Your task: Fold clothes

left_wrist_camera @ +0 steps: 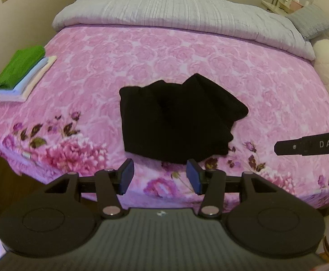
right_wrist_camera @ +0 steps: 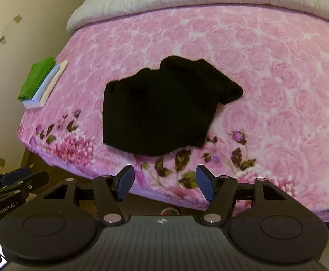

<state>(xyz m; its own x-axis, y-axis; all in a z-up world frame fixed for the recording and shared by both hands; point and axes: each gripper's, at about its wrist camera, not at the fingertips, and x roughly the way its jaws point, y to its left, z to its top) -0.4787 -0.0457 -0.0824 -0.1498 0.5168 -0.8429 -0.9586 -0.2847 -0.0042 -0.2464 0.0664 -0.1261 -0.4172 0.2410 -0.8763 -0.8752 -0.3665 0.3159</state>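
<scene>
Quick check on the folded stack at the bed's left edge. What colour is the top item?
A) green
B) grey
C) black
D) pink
A: the green piece lies on top of the folded stack, with a pale blue and a cream layer showing beneath it; the black garment lies apart, mid-bed, on the pink floral bedspread.

A black garment [left_wrist_camera: 175, 119] lies loosely folded and rumpled mid-bed; folded clothes [left_wrist_camera: 22, 72], green on top, are stacked at ten o'clock.
</scene>
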